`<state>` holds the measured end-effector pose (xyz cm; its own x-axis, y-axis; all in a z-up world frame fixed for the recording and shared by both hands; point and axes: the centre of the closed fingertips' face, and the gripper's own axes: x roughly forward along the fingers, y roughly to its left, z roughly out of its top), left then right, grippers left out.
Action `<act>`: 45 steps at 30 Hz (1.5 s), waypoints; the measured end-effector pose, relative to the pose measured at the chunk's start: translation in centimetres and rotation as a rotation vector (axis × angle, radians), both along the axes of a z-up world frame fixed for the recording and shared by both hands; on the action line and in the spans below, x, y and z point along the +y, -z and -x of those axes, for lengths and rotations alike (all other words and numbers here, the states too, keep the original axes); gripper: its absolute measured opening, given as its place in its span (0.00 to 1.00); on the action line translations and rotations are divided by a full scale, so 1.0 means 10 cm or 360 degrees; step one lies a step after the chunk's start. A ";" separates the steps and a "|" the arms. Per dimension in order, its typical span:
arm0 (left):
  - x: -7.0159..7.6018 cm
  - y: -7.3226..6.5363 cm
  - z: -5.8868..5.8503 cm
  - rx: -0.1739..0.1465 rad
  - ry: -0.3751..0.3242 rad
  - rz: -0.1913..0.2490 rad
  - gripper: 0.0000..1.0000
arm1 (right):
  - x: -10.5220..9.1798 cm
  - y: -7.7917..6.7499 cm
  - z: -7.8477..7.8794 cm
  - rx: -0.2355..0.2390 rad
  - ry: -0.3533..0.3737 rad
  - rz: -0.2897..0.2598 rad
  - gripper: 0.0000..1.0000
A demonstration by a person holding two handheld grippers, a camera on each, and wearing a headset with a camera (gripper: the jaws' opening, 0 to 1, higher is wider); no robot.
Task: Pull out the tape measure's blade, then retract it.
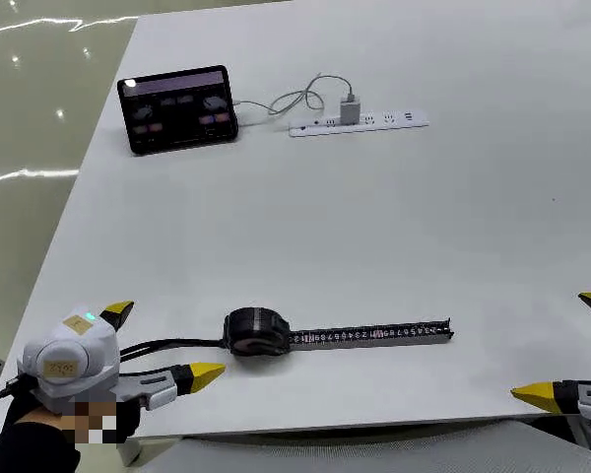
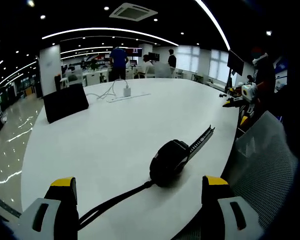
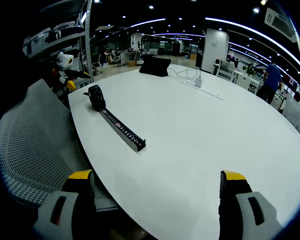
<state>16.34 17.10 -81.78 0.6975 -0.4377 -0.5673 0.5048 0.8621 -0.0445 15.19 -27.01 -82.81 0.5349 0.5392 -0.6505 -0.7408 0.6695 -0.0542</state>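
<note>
A black tape measure lies near the front edge of the white table, its dark blade pulled out to the right and lying flat. A black strap trails left from the case. My left gripper stands open just left of the case, nothing between its yellow-tipped jaws; its own view has the case ahead between them. My right gripper is open at the far right, well apart from the blade's end, with the case further off.
A black tablet stands at the table's back left, with a white power strip and plugged charger cable beside it. A grey mesh chair sits at the table's front edge. People stand far off in the room.
</note>
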 end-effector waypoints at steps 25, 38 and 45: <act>-0.01 0.05 0.20 0.0026 -0.0035 -0.0011 1.00 | -0.10 -0.09 0.10 -0.0011 0.0046 -0.0008 1.00; -0.04 0.05 0.20 0.0047 -0.0007 -0.0065 1.00 | -0.03 -0.10 0.09 -0.0029 -0.0002 -0.0013 1.00; -0.14 0.01 0.13 0.0124 -0.0031 -0.0030 0.99 | 0.06 -0.15 0.10 -0.0047 -0.0053 0.0029 1.00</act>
